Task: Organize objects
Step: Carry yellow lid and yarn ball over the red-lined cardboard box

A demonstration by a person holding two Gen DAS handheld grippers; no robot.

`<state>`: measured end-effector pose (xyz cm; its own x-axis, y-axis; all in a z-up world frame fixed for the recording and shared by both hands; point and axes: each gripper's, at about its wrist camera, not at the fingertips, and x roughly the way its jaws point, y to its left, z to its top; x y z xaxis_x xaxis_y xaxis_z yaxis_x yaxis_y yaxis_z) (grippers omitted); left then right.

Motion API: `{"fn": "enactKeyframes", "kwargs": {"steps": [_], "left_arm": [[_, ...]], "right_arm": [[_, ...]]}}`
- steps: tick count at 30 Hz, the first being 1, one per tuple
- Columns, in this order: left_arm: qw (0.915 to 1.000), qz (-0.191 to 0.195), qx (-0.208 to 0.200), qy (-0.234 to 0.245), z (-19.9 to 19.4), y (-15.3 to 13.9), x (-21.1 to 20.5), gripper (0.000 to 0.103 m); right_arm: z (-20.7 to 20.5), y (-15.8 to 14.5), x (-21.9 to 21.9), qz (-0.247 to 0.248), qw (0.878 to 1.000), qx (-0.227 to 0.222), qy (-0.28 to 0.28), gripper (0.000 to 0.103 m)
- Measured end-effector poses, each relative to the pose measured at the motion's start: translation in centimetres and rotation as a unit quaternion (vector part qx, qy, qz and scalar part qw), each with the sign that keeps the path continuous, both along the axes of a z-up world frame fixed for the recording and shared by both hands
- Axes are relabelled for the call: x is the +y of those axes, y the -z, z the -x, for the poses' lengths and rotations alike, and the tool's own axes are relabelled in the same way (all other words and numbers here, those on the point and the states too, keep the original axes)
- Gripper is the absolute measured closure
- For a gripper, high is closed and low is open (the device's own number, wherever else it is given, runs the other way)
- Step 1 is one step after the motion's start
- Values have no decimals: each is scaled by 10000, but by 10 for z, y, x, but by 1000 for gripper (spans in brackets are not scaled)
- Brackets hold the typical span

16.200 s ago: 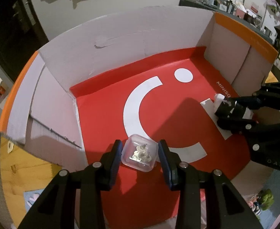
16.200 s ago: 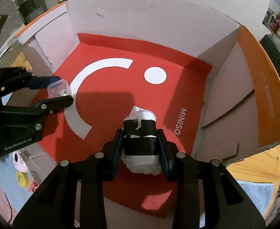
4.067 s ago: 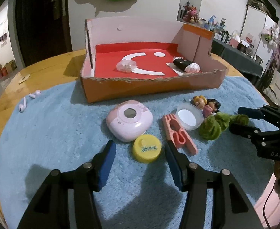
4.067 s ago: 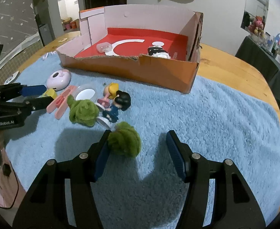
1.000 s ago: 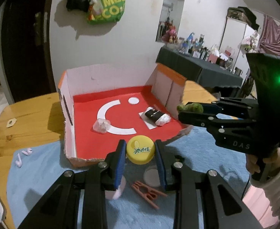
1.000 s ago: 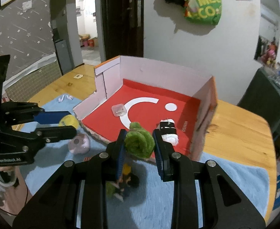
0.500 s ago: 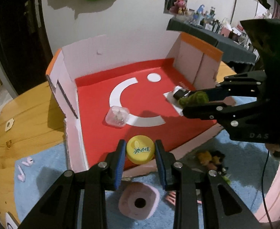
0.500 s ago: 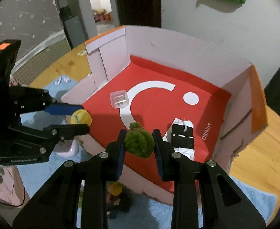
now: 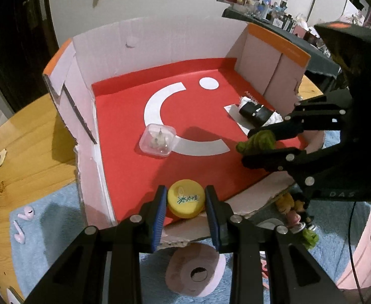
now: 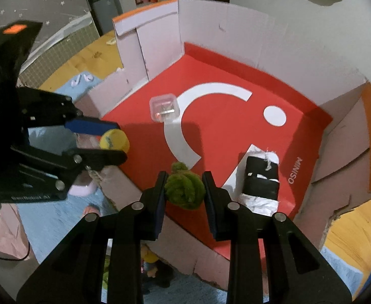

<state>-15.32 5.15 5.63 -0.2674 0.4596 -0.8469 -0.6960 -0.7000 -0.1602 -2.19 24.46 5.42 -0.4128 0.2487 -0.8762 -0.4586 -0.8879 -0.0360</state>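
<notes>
A round yellow plastic cap (image 9: 186,198) sits pinched in the left claw (image 9: 184,200) above the near edge of the red-floored cardboard box (image 9: 134,174), likely for dropping inside. The right claw (image 10: 184,190) grips a fuzzy green plush ball (image 10: 185,190) over the same box, beside a black-wrapped white roll (image 10: 260,182).

The box floor (image 9: 134,172) was red with a white arc; the cap (image 9: 186,198) yellow, the pompom (image 10: 184,189) moss green
</notes>
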Motion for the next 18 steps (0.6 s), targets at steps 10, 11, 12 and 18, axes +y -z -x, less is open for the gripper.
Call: {"fn": "enactKeyframes", "kwargs": {"steps": [10, 11, 12, 18], "left_arm": [[9997, 163, -144, 83, 8, 4, 7, 71], [9997, 194, -147, 99, 9, 5, 8, 71], [9996, 222, -154, 116, 9, 5, 9, 71], [9990, 330, -226, 195, 14, 6, 12, 71]], "right_arm": [[2, 9, 5, 135, 9997, -204, -34, 77], [2, 9, 5, 137, 9997, -219, -49, 77], [2, 9, 4, 118, 9996, -246, -69, 77], [5, 10, 4, 82, 9994, -319, -108, 77]]}}
